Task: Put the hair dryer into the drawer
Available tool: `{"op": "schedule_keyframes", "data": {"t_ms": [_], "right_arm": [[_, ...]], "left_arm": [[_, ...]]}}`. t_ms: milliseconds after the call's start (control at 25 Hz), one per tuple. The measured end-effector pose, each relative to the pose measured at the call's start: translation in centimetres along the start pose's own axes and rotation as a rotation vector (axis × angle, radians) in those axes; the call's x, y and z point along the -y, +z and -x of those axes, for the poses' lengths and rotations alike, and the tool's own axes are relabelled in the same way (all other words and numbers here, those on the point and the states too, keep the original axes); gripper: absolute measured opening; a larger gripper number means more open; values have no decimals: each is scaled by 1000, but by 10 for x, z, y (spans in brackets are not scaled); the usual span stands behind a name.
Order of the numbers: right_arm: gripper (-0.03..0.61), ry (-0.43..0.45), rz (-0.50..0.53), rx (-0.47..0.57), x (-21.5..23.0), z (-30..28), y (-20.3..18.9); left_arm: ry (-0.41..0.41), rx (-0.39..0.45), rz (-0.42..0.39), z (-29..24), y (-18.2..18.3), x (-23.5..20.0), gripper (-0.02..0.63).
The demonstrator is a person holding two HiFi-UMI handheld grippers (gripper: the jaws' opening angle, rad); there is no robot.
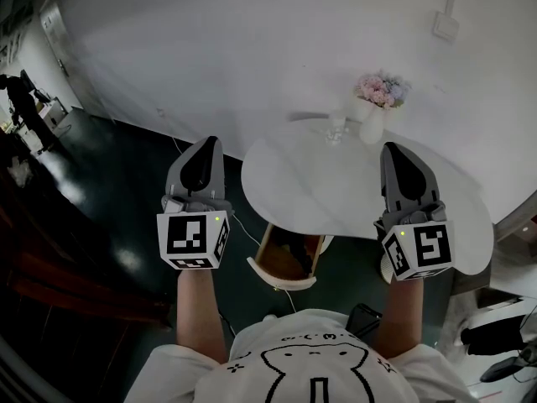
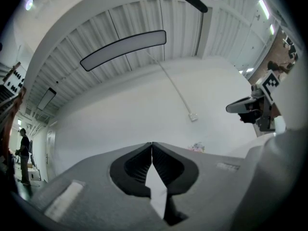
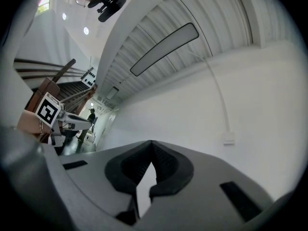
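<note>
My left gripper (image 1: 204,146) and right gripper (image 1: 395,149) are both held up in front of me, pointing slightly upward at the white wall. Each has its jaws closed tip to tip with nothing between them, as the left gripper (image 2: 152,146) view and the right gripper (image 3: 152,144) view both show. Below and between them, an open wooden drawer (image 1: 267,252) sticks out under the near edge of a round white table (image 1: 319,196). The drawer's inside is dark and I cannot tell what lies in it. No hair dryer shows plainly in any view.
On the table's far side stand a white vase of pink flowers (image 1: 379,97) and a small glass (image 1: 336,129). A wall socket (image 1: 445,26) is above. A thin cable (image 1: 252,233) runs over the dark floor. A person (image 1: 23,107) stands far left.
</note>
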State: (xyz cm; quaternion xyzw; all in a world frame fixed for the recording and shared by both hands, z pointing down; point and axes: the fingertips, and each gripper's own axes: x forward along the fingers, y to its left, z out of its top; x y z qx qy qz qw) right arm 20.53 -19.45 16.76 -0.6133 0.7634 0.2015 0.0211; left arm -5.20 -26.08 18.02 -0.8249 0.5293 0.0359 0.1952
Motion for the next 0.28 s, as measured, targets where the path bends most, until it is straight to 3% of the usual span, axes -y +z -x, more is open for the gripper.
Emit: {"op": "schedule_keyframes", "data": {"t_ms": [280], "right_arm": [[-2,15,27,-11,-5,-3,-3]], "left_arm": [[32,27,51,2,7,-7,15]]}}
